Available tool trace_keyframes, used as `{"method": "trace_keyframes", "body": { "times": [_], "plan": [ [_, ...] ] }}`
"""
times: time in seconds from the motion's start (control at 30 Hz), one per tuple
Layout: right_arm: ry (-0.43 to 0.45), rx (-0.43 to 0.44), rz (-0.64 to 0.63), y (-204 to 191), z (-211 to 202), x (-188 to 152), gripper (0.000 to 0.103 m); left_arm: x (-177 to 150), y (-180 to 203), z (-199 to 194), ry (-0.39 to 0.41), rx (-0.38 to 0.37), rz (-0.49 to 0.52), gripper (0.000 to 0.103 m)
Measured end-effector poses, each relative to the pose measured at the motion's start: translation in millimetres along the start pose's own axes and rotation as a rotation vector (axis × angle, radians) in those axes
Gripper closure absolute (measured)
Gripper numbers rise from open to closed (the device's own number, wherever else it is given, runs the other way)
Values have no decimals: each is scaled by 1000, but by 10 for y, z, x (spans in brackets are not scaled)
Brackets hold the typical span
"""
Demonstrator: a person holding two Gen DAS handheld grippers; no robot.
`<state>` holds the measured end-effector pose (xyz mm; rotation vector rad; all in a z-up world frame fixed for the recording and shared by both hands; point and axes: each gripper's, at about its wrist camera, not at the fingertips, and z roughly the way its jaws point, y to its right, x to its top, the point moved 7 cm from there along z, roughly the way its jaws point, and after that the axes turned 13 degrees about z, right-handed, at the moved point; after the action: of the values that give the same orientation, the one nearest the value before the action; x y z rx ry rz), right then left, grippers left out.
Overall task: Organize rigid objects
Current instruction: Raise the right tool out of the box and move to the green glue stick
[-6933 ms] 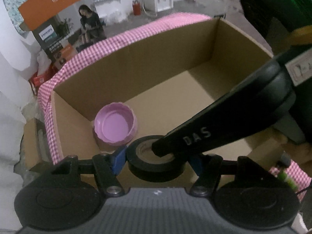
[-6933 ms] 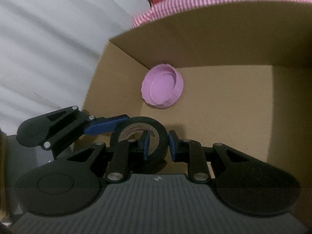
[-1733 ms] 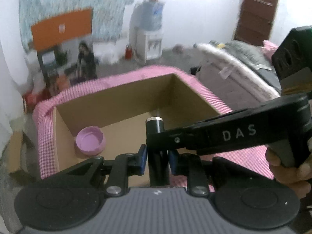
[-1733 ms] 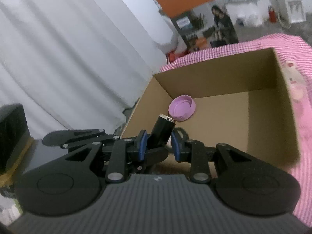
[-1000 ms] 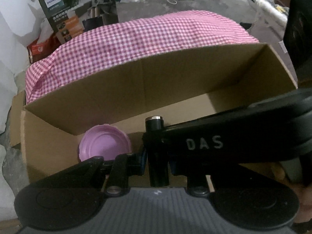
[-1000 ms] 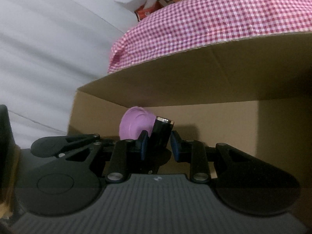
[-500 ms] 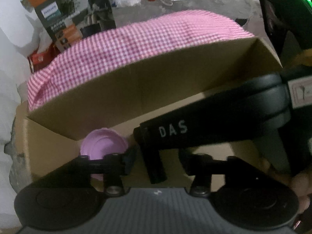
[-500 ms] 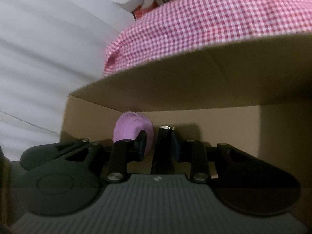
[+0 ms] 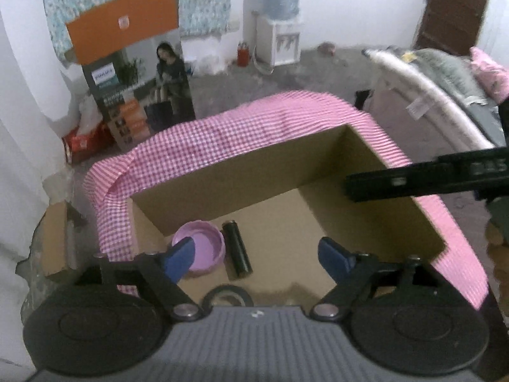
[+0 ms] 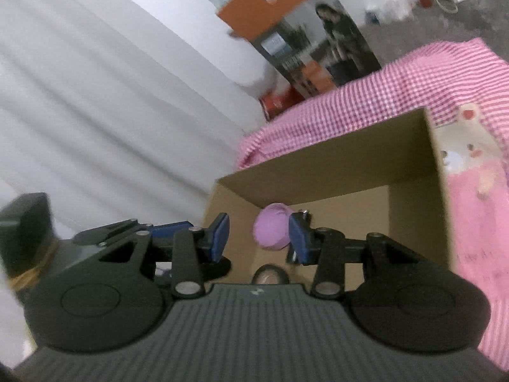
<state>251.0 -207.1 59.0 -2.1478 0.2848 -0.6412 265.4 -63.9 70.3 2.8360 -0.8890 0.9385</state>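
A plain cardboard box [image 9: 286, 175] sits on pink gingham cloth [image 9: 241, 133]. On its flat floor lie a shallow round lilac plastic lid [image 9: 203, 248], rim up, a smooth black cylinder [image 9: 237, 253] on its side just beside the lid, and a glossy black tape roll [image 9: 227, 297] nearer the camera. The left gripper [image 9: 257, 256] hangs above them, its blue-padded jaws having just been opening, now wide apart and empty. The right gripper [image 10: 259, 237] has likewise just been opening; its jaws stand partly apart, gripping nothing.

pink gingham cloth [image 9: 254, 127], brown box [image 9: 286, 165], lilac lid [image 9: 203, 245].
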Motion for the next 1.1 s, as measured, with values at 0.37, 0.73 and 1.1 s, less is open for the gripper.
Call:
{"method": "trace_keyframes", "body": {
  "times": [0.37,0.73,1.1],
  "plan": [
    [117,-8,-17,429,-1234,-1175,55,-671,860,-575,203,-140,19,11],
    [106,-152,60,1165,-1295,-1971,55,-1219,1827,144,79,-245,110,11],
    [45,-196,106,1459,-1028,-1968,55,-1273,2199,460,60,-287,166,21]
  ]
}}
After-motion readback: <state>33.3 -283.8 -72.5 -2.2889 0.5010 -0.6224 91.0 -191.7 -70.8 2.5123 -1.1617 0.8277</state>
